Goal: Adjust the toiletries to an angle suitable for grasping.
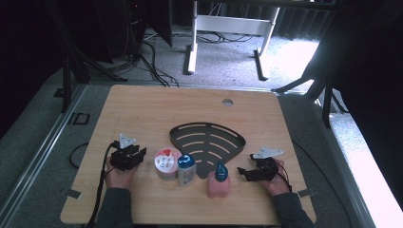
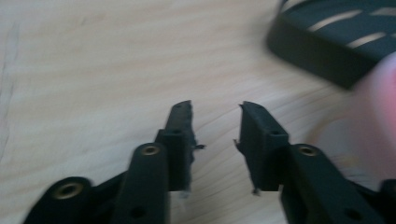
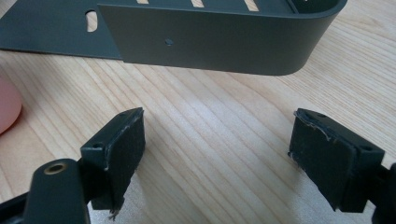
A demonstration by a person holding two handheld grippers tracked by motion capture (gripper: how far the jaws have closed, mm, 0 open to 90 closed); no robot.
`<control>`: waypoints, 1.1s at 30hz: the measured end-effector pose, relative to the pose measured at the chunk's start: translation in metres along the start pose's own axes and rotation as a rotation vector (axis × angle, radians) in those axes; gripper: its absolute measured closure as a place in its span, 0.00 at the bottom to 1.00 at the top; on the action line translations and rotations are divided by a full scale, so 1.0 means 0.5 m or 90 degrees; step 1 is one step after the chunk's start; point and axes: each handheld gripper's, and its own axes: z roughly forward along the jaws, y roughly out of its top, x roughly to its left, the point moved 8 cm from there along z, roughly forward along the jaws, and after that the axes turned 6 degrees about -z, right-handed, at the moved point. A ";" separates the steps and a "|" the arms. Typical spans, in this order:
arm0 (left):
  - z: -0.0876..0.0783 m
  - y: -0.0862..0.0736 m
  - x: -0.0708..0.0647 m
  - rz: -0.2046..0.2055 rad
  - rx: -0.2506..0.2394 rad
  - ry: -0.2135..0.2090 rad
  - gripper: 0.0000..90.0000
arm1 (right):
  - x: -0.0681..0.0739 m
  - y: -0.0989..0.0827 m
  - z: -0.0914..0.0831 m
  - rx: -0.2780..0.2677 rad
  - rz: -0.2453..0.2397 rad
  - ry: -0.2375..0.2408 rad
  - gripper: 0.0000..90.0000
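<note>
While both hands rest at the near edge of the wooden table, nothing sits yet in the dark slotted fan-shaped metal tray. Just left of that tray stand the round white tub with red print and the grey bottle with blue cap; the pink bottle with blue cap stands at its near corner. The left gripper is partly open and empty; the right gripper gapes wide, empty. Judging by this, all the loading remains.
</note>
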 end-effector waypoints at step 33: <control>0.040 0.096 -0.171 0.127 0.052 -0.142 0.99 | 0.000 0.000 0.000 0.000 0.001 0.000 0.20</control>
